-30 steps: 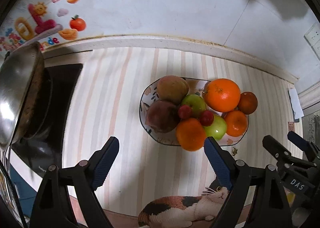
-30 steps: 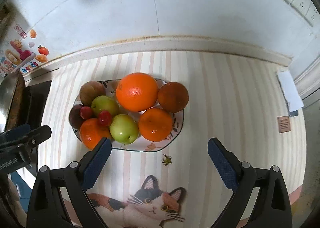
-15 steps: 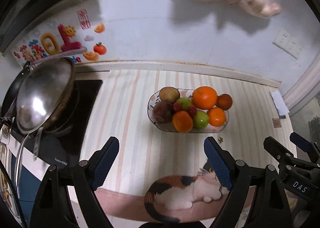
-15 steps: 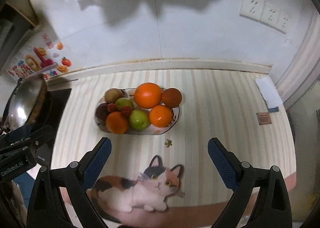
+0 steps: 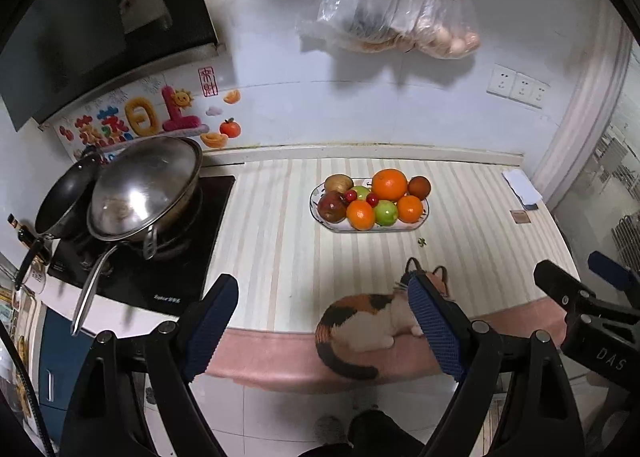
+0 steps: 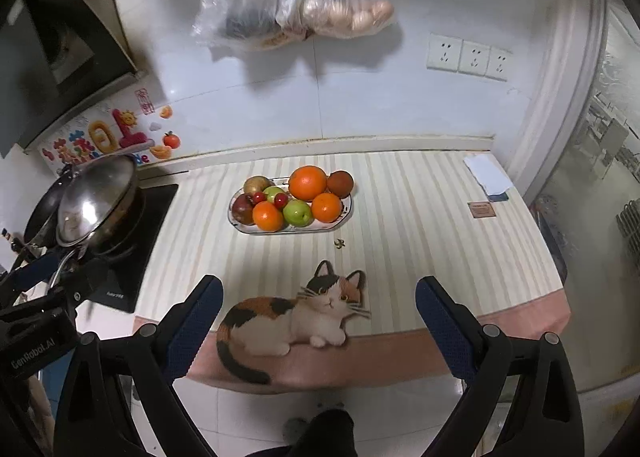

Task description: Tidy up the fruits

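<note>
Grippers come first in both views: the left gripper [image 5: 322,319] and the right gripper [image 6: 318,321] hang with the jaws spread wide and nothing between them, above the near edge of the counter. Compared with one second ago, both have pulled far back; then the plate filled the middle of each view, now it is small and well apart from the fingers. I judge this means the arranging is finished, or nearly, because all fruit seems to lie on the plate and none on the bare mat.

Under the grippers lies the striped mat [image 6: 420,233], smooth like plastic, with a printed calico cat [image 6: 296,317] and a pink border. A small dark scrap [image 6: 340,243] lies just beside the plate. The oval plate [image 6: 346,213] has a glossy patterned rim. It holds a big orange [image 6: 308,182], smaller oranges with dimpled skin, two shiny green apples, a dark red apple [image 6: 242,209], small red cherries and brownish round fruits. To the left, a steel wok [image 5: 144,187] stands on the black stove. On the wall hang thin transparent bags [image 5: 396,5].
</note>
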`<action>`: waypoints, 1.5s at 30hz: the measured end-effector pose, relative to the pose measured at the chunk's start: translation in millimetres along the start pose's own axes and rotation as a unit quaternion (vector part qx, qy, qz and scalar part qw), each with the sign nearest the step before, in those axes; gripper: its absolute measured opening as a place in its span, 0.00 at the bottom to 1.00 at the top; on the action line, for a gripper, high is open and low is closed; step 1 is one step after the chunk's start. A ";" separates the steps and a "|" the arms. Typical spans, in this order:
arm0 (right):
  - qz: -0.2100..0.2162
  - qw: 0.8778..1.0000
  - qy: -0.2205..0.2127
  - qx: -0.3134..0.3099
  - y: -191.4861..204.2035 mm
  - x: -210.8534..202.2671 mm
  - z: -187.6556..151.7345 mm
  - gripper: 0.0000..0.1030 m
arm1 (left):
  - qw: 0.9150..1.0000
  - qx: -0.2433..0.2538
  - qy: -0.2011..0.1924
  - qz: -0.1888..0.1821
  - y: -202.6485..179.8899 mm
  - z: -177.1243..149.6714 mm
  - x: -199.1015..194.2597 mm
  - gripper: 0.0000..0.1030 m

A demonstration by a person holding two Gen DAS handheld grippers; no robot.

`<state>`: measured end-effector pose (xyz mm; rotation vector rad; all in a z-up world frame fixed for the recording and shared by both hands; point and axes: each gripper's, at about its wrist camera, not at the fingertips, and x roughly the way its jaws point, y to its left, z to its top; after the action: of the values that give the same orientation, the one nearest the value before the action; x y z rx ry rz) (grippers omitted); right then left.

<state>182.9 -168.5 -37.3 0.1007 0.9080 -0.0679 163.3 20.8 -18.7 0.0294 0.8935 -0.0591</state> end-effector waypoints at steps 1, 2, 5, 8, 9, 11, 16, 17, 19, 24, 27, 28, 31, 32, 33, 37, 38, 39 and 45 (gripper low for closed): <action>-0.001 1.000 -0.005 -0.002 1.1 -8.5 -3.3 0.96 | 1.000 0.000 -0.004 -0.003 -0.1 -4.4 -9.6 0.84; 0.000 1.000 -0.009 -0.004 2.4 -18.8 -8.2 0.96 | 1.000 0.000 -0.008 -0.002 -0.6 -7.3 -17.0 0.84; 0.008 1.000 -0.022 -0.009 3.9 -46.5 -18.3 0.96 | 1.000 -0.007 -0.019 -0.004 -0.6 -16.0 -37.2 0.84; 0.015 0.999 -0.035 -0.013 4.4 -71.3 -26.3 0.96 | 1.000 -0.014 -0.027 -0.001 -1.3 -22.3 -49.9 0.84; 0.018 0.999 -0.039 -0.014 4.0 -77.5 -27.9 0.96 | 0.999 -0.015 -0.030 0.000 -1.8 -24.3 -53.5 0.84; 0.023 0.999 -0.047 -0.015 2.2 -89.3 -31.2 0.97 | 0.999 -0.018 -0.032 0.001 -4.7 -28.1 -59.9 0.84; 0.033 0.998 -0.049 -0.016 -5.1 -103.4 -34.5 0.97 | 0.999 -0.022 -0.033 -0.001 -12.3 -32.1 -64.6 0.84; 0.035 0.998 -0.048 -0.014 -7.8 -104.9 -35.3 0.97 | 0.999 -0.022 -0.033 -0.001 -11.5 -33.2 -65.6 0.84; 0.034 0.998 -0.047 -0.013 -12.1 -103.8 -34.1 0.97 | 0.999 -0.026 -0.033 0.001 -14.5 -33.4 -66.0 0.84; 0.035 0.998 -0.043 -0.008 -22.9 -92.5 -27.4 0.97 | 0.999 -0.024 -0.033 0.004 -16.1 -32.2 -64.4 0.84; 0.031 0.999 -0.042 -0.005 -27.9 -80.7 -19.5 0.97 | 0.999 -0.023 -0.034 0.007 -19.7 -24.9 -58.6 0.84; 0.030 0.999 -0.042 -0.004 -28.4 -76.3 -16.1 0.97 | 0.999 -0.021 -0.033 0.010 -21.2 -22.2 -55.2 0.84; 0.029 0.999 -0.042 -0.002 -30.0 -59.8 -4.5 0.97 | 0.999 -0.026 -0.027 0.006 -22.1 -10.3 -40.3 0.95; 0.030 0.999 -0.042 -0.003 -29.7 -55.2 -0.7 0.97 | 0.999 -0.029 -0.027 0.006 -21.5 -5.6 -33.8 0.96; 0.028 0.999 -0.042 -0.004 -29.5 -49.0 3.5 0.97 | 0.999 -0.031 -0.025 0.005 -21.6 -2.9 -29.5 0.97; 0.028 0.999 -0.037 -0.005 -27.4 -26.0 18.1 0.97 | 0.999 -0.032 -0.017 0.010 -22.2 9.8 -6.0 0.97; 0.028 0.999 -0.033 -0.006 -26.1 -16.9 22.6 0.97 | 0.999 -0.031 -0.015 0.013 -22.2 12.3 0.8 0.97; 0.028 0.999 -0.030 -0.006 -25.6 -10.5 25.3 0.97 | 0.999 -0.030 -0.009 0.016 -22.5 14.7 8.0 0.97; 0.028 1.000 -0.006 -0.013 -19.6 29.2 37.0 0.97 | 0.999 -0.034 0.010 0.031 -19.3 19.4 36.5 0.97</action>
<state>227.9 -192.7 -38.9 0.1007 0.8935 -0.0043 200.0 -0.9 -35.0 -0.0059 0.9126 0.0285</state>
